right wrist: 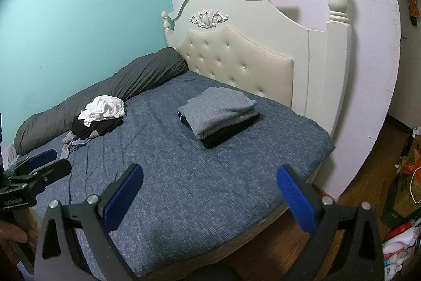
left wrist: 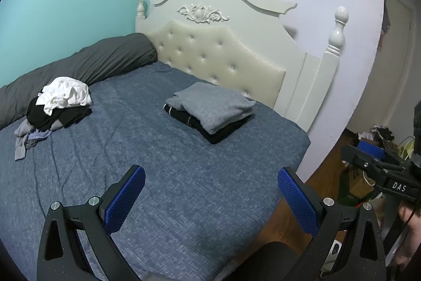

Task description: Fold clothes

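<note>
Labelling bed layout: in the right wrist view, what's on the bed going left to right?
Left tool at the frame edge → unfolded clothes pile, white garment on top → folded stack, grey over black. The grey rolled duvet runs behind along the teal wall, so it is left out of the order.

Dim, cool indoor light, soft grainy focus, strong fisheye bending and black vignetted corners in both views

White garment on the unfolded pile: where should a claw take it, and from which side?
Probably a raised fold at the top of the white garment, coming down from above: it lies crumpled on top of the pile, free of the dark clothes beneath.
</note>
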